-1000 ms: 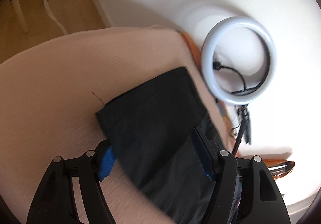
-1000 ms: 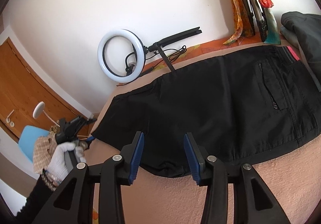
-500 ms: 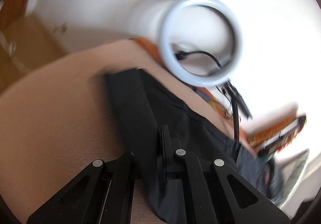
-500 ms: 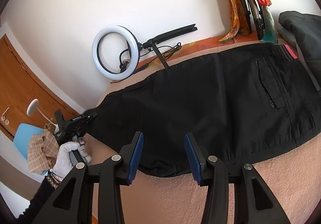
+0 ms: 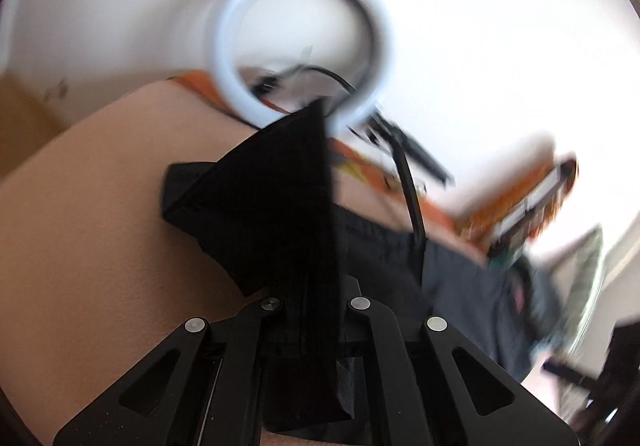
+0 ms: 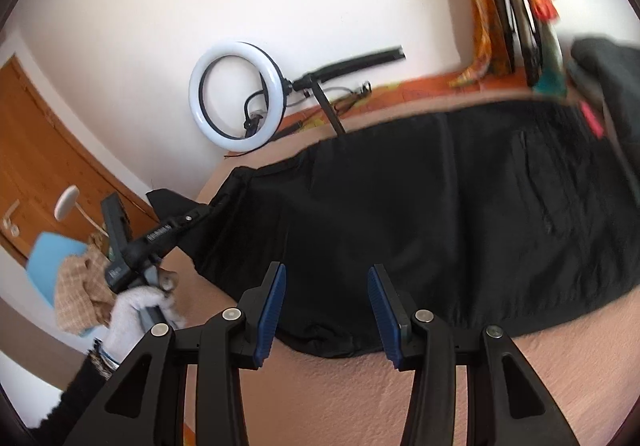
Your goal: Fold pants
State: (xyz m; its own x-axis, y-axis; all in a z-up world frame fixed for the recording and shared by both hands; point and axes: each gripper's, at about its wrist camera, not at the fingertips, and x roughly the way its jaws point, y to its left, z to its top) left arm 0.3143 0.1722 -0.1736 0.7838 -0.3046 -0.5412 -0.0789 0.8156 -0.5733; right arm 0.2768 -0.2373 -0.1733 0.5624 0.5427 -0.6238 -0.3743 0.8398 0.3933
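At the bottom of the left view, the left tongs (image 5: 316,298) are pinched on the pants (image 6: 440,214) hem, lifted off the bed (image 6: 560,378); right tongs (image 6: 326,310) are held spread, empty; folding barely begun; beyond, the waistband is blurred, partly cut off

- Daylight floods the white wall (image 5: 500,26), glaring beyond the left gripper (image 5: 316,310).
- Motion blur smears the ring light (image 5: 224,46) ahead.
- Fisheye edges bend, darken.
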